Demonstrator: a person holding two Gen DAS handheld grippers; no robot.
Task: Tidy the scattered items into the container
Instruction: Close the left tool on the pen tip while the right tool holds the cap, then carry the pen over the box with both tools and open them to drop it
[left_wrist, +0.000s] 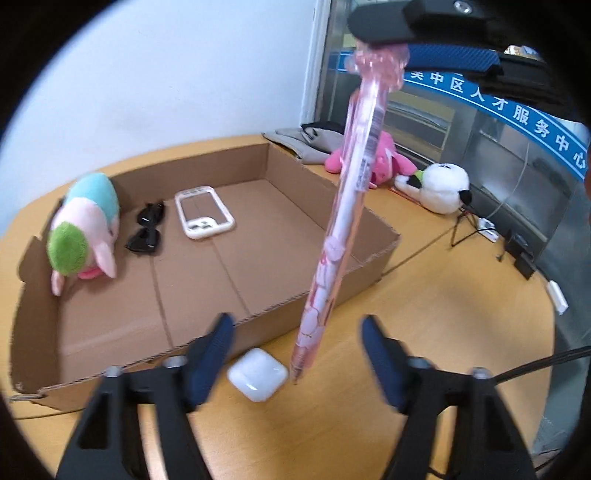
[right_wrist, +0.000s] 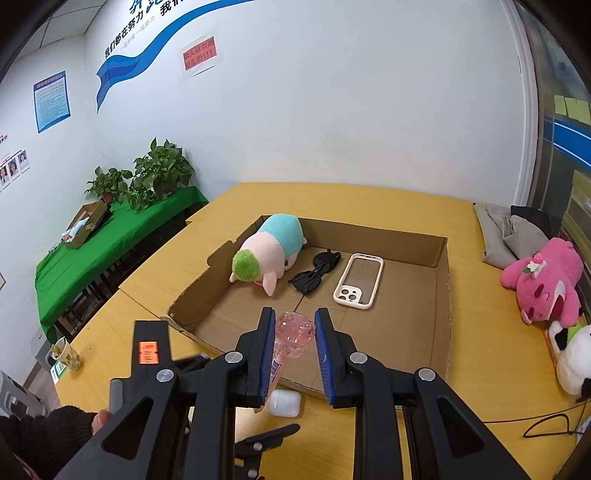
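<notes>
Potted plants (right_wrist: 147, 173) on green-clothed side table (right_wrist: 110, 243), wall posters (right_wrist: 51, 101), perhaps a cup (right_wrist: 66, 356)

Showing in translucent pink, with pale blossom print, the pen (left_wrist: 334, 236); in plain brown, the cardboard box (right_wrist: 441, 295); in yellow-orange wood tone, the tabletop (right_wrist: 491, 384). Wearing turquoise, pale pink and a green tuft, the plush toy (right_wrist: 271, 249); lying in glossy black, the sunglasses (right_wrist: 314, 273); framing in cream white, the phone case (right_wrist: 358, 280). Gleaming white, the earbud case (left_wrist: 257, 374); glowing hot pink, the plush bear (right_wrist: 546, 280); contrasting in white and black, the panda plush (left_wrist: 441, 186).
</notes>
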